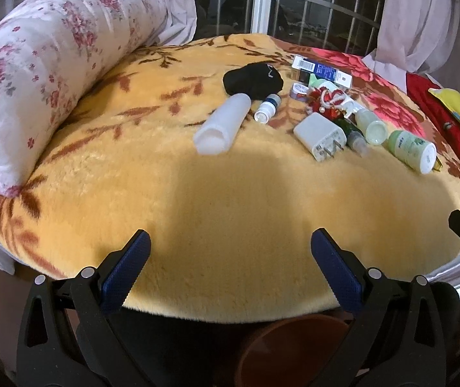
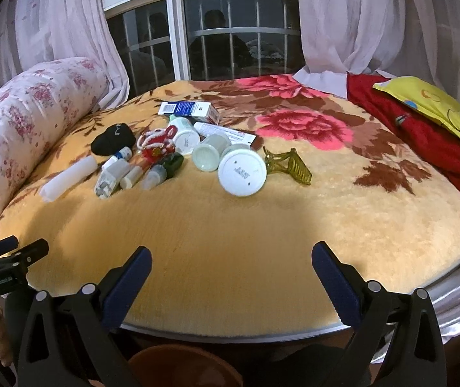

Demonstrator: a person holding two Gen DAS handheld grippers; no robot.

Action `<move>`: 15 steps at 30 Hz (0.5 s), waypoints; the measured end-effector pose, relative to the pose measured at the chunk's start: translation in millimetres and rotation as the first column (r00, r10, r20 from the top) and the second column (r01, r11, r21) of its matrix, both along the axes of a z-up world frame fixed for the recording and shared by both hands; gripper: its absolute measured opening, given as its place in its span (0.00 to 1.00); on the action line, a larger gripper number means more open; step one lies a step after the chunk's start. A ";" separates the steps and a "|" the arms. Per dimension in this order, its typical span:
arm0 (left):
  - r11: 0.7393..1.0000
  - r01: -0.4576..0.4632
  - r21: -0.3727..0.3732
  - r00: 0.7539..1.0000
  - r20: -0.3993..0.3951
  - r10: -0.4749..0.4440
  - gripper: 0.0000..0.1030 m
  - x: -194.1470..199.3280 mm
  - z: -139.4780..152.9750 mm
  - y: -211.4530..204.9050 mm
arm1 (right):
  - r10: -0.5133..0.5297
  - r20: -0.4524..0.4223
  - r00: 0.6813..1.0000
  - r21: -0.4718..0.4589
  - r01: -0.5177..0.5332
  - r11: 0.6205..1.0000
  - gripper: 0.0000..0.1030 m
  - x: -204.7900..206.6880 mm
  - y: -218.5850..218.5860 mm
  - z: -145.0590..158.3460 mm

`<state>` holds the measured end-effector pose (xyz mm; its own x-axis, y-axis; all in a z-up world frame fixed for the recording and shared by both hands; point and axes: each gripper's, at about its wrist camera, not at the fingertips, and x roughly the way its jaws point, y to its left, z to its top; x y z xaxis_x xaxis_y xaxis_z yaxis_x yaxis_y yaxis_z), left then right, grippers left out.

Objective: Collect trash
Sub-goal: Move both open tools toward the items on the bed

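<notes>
A cluster of small items lies on the yellow floral blanket (image 1: 230,193): a white tube (image 1: 223,124), a small dropper bottle (image 1: 267,108), a white charger plug (image 1: 322,135), a green bottle (image 1: 412,150), a black cloth (image 1: 252,79) and a blue-white box (image 1: 322,69). In the right wrist view I see the white tube (image 2: 68,177), a white-based jar (image 2: 242,171), a yellow-green hair clip (image 2: 289,164) and the box (image 2: 189,109). My left gripper (image 1: 230,251) is open and empty near the bed's front edge. My right gripper (image 2: 231,264) is open and empty, also well short of the items.
A rolled floral quilt (image 1: 52,64) lies at the left. A red cloth (image 2: 423,142) and yellow pillow (image 2: 439,109) lie at the right. A brown bin (image 1: 294,351) stands below the bed edge. Curtains and a barred window (image 2: 217,38) stand behind the bed.
</notes>
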<state>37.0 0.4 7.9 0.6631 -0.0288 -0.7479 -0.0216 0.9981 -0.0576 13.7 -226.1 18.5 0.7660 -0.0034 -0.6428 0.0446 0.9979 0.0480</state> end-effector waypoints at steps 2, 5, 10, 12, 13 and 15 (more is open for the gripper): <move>1.000 -0.002 0.000 1.000 -0.002 0.002 0.95 5.2 1.2 -0.3 | -0.003 0.000 1.000 0.008 0.003 1.000 0.95 5.0 -2.1 1.7; 1.000 0.001 -0.004 1.000 -0.006 -0.001 0.95 14.0 2.1 5.7 | -0.008 -0.011 1.000 0.019 0.008 1.000 0.95 13.1 -4.2 2.1; 1.000 -0.007 0.000 1.000 -0.008 0.007 0.95 26.4 4.2 9.7 | -0.008 -0.019 1.000 0.022 0.009 1.000 0.95 22.8 -4.3 2.0; 1.000 -0.007 -0.001 1.000 -0.008 0.007 0.95 30.5 4.8 10.5 | -0.007 -0.026 1.000 0.023 0.008 1.000 0.95 27.5 -3.4 1.1; 1.000 -0.009 0.001 1.000 -0.006 0.009 0.95 32.1 5.1 10.6 | -0.005 -0.026 1.000 0.025 0.006 1.000 0.95 30.4 -2.5 0.7; 1.000 -0.008 0.007 1.000 -0.006 0.008 0.95 35.3 4.6 10.4 | -0.004 -0.028 1.000 0.026 0.005 1.000 0.95 33.4 -1.8 -0.3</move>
<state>72.3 10.8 12.5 0.6591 -0.0188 -0.7518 -0.0297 0.9983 -0.0509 47.1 -227.9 18.2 0.7481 0.0103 -0.6635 0.0506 0.9961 0.0726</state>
